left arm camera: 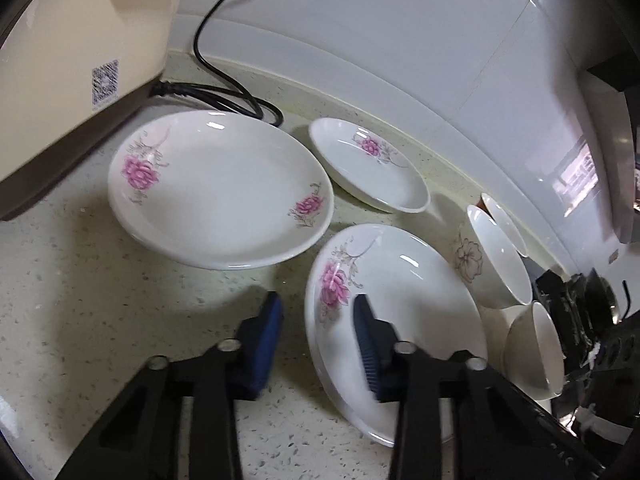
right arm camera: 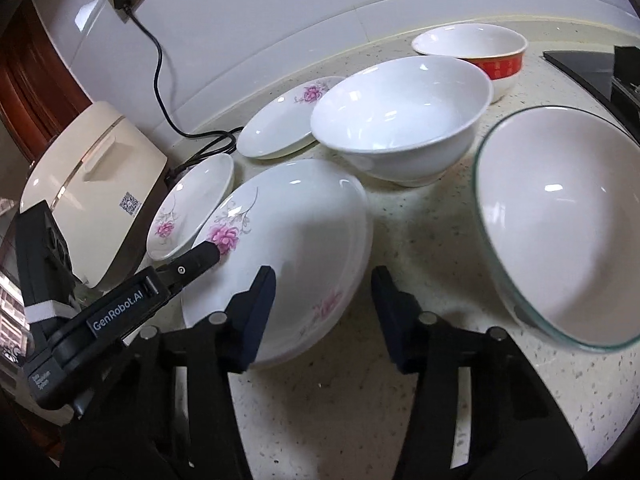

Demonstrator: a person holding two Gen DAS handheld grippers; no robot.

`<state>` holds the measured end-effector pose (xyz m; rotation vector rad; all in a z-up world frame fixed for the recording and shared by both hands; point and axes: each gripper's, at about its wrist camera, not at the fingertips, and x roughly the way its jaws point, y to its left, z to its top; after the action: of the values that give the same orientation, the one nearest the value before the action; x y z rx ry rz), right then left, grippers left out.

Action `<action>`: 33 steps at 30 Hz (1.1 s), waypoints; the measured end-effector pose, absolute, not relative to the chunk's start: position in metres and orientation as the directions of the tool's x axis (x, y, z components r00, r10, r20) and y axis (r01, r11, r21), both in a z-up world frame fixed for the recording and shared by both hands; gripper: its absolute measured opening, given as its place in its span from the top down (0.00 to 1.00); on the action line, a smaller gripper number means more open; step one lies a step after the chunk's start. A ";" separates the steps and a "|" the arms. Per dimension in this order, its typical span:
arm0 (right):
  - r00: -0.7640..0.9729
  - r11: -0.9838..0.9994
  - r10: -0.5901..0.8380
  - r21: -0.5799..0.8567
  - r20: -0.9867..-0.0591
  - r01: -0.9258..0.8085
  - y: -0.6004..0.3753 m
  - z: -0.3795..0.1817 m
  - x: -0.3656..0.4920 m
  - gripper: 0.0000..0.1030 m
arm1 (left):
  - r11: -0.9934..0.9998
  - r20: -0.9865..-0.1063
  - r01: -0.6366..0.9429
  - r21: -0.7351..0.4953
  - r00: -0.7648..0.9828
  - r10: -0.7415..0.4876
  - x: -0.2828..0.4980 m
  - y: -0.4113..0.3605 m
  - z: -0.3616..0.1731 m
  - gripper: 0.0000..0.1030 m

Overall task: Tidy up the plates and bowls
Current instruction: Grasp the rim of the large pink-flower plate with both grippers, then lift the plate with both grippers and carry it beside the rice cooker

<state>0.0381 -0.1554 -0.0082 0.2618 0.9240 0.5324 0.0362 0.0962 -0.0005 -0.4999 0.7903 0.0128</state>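
Both tongs straddling the near flowered plate's rim, not yet clamped.
Left tongs (left arm camera: 316,316) and right tongs (right arm camera: 322,300) stand apart around the plate (left arm camera: 404,300) on the counter (left arm camera: 100,300); bowls (right arm camera: 404,120) at 1 o'clock. Close squarely before lifting.
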 end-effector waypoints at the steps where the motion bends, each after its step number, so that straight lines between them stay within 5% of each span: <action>1: 0.486 0.845 0.535 0.427 -0.691 -0.321 -0.154 -0.008 0.039 0.55 | 0.882 -0.685 -0.192 -0.430 0.706 -0.180 0.038 0.097 -0.002 0.81; 7: 0.510 0.866 0.497 0.432 -0.702 -0.250 -0.162 -0.012 0.041 0.80 | 0.902 -0.700 -0.185 -0.389 0.696 -0.159 0.036 0.091 0.000 0.86; 33: 0.572 0.813 0.582 0.424 -0.579 -0.398 -0.160 0.012 -0.014 0.81 | 0.887 -0.588 -0.180 -0.426 0.800 -0.120 -0.045 0.100 0.019 0.87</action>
<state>-0.0136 -0.1603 0.0123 0.2596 0.7700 0.5817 -0.0448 0.1000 0.0189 -0.4884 0.6491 0.0332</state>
